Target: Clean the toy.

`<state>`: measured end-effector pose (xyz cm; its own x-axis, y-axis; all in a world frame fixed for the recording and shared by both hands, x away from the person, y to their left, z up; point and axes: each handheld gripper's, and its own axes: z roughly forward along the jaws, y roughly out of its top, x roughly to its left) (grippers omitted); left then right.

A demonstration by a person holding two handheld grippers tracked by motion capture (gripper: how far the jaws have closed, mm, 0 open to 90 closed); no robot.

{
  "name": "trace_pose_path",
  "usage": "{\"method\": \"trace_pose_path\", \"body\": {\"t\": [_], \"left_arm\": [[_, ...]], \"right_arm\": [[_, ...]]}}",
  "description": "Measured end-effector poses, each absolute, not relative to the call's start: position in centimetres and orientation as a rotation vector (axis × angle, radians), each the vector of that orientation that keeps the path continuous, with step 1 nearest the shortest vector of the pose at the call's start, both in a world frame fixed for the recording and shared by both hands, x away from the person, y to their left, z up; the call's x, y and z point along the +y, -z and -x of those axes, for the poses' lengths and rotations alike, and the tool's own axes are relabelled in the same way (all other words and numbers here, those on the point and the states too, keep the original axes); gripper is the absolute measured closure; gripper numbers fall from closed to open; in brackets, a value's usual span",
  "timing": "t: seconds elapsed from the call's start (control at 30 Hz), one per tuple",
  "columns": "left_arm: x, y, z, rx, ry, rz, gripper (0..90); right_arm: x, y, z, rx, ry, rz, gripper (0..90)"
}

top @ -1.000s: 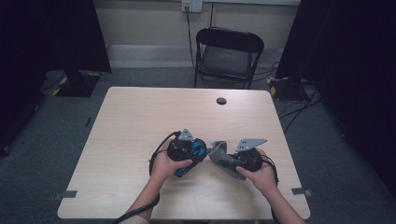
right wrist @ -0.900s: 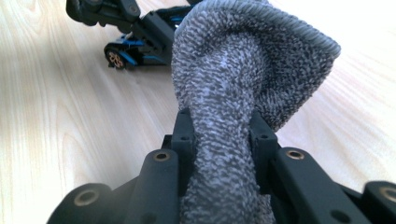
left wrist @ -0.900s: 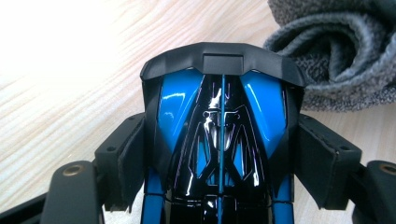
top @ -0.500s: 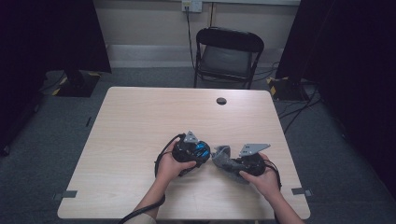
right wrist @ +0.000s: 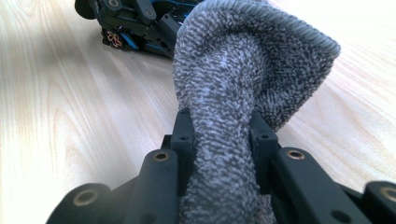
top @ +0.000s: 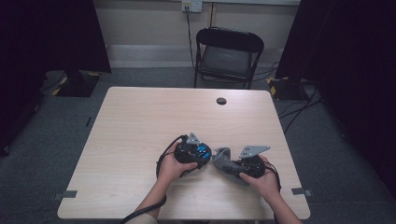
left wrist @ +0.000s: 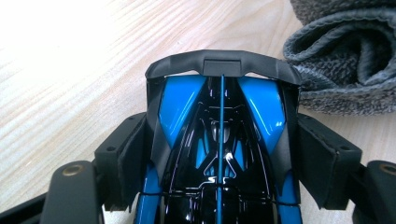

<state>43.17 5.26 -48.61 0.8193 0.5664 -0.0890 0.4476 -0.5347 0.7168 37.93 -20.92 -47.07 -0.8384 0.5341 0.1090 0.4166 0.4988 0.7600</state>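
While the left tool (left wrist: 219, 154) clamps a toy car (left wrist: 219, 121), the right tool (right wrist: 219, 140) pinches a cloth (right wrist: 243, 70).

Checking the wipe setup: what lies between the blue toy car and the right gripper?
The grey cloth, pinched in the right gripper, bunches up beside the blue toy car in the high view and left gripper view.

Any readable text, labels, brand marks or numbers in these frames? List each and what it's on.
No readable text anywhere.
Blue and black toy car in the left gripper: no legible marking.
Its wheel hub in the right gripper view: coloured mark, too blurred to read.
Grey cloth: no label.
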Motion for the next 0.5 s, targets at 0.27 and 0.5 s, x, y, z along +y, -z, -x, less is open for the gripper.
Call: {"method": "trace_pose_path", "body": {"t": [0.27,0.5], "left_arm": [[5.03,48.83,-43.15,0.746,-0.205,-2.241,25.2],[4.92,48.81,-43.14,0.742,-0.213,-2.254,25.2]], "right_arm": [[-21.00,47.35,-37.87,2.591,-1.262,-0.837,69.6],[-20.98,47.63,-37.77,2.595,-1.265,-0.835,69.5]]}}
